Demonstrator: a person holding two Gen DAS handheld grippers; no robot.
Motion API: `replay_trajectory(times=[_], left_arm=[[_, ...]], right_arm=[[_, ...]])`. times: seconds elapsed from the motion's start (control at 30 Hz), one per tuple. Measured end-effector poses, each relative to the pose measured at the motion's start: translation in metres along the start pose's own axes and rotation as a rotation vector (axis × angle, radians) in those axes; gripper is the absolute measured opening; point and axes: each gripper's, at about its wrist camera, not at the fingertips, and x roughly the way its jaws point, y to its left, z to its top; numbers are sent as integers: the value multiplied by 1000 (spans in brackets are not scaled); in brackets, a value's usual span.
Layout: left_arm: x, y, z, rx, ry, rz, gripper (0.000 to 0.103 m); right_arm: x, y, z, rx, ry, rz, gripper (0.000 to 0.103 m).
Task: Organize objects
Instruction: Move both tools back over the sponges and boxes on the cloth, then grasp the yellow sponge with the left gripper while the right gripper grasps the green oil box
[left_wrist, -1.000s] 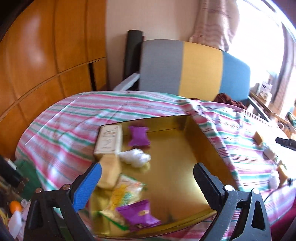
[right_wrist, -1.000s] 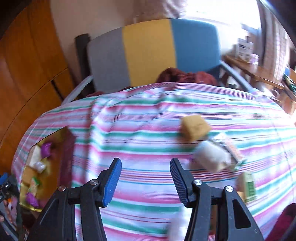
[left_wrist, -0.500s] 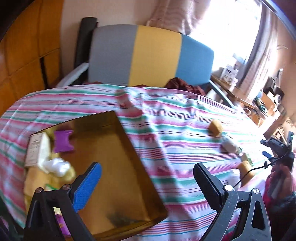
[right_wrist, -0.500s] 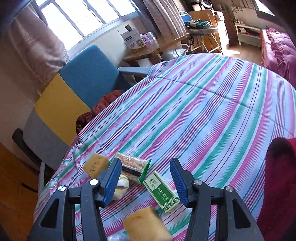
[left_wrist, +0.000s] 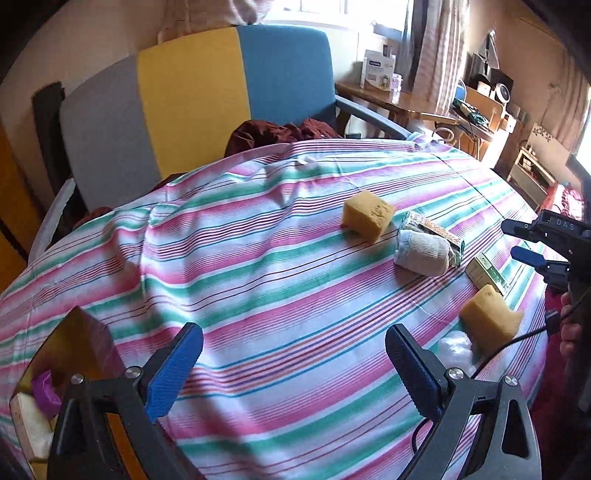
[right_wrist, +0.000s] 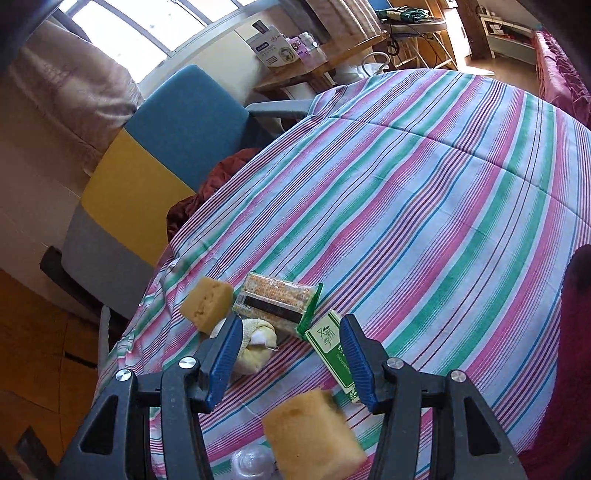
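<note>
**Between picks: both grippers empty, loose items on right, tray on left**

Left wrist view: left gripper (left_wrist: 293, 363) has its jaws wide apart, nothing between them, over bare striped cloth (left_wrist: 258, 258). Gold tray (left_wrist: 74, 343) sits at near left, only its corner in frame, with a purple packet (left_wrist: 44, 386) inside. Loose items cluster far right: sponge (left_wrist: 365, 214), rolled sock (left_wrist: 421, 251), snack bar (left_wrist: 432, 230) touching the sock, green box (left_wrist: 487, 273), second sponge (left_wrist: 489, 321) near the table's right edge, clear plastic thing (left_wrist: 456, 349) just beside it. Right gripper (left_wrist: 532, 243) hovers past that edge.

Right wrist view: right gripper (right_wrist: 290, 356) has its jaws apart and empty, above the cluster. Green box (right_wrist: 332, 354) lies by the right finger, sock (right_wrist: 255, 347) by the left; the snack bar (right_wrist: 277, 302) and the far sponge (right_wrist: 207, 304) are just beyond. Near sponge (right_wrist: 314, 435) sits below the jaws, blurred.

Judgement: pick stage. Next move is to descend on one item, probably the green box or near sponge, then carry it left to the tray.

Room: wide bare cloth between cluster and tray, so the path is free. Items are crowded; closing may nudge neighbours. The near sponge is close to the edge and could be knocked off.
</note>
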Motion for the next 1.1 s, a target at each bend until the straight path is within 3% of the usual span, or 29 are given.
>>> replay_trajectory(times=[0.17, 0.43, 0.7, 0.8, 0.83, 0.87, 0.9, 0.97, 1.1], left_arm=[[41, -23, 40, 90, 33, 11, 90], [98, -66, 102, 236, -13, -49, 91], [158, -91, 123, 323, 63, -105, 94], [174, -100, 122, 346, 78, -85, 93], [177, -100, 121, 338, 80, -88, 88], [181, -98, 120, 321, 93, -102, 71], [182, -95, 118, 287, 114, -151, 63], [175, -92, 110, 256, 91, -143, 57], [156, -76, 83, 187, 92, -135, 57]], right_arm=[[2, 1, -1, 5, 28, 46, 55], [-5, -19, 5, 118, 1, 112, 55], [3, -25, 6, 163, 48, 144, 55], [6, -22, 5, 147, 64, 140, 55], [7, -22, 5, 144, 70, 140, 55], [9, -22, 4, 142, 77, 140, 55], [10, -21, 4, 140, 82, 139, 55], [10, -21, 3, 134, 83, 135, 55], [6, -24, 5, 143, 51, 121, 55]])
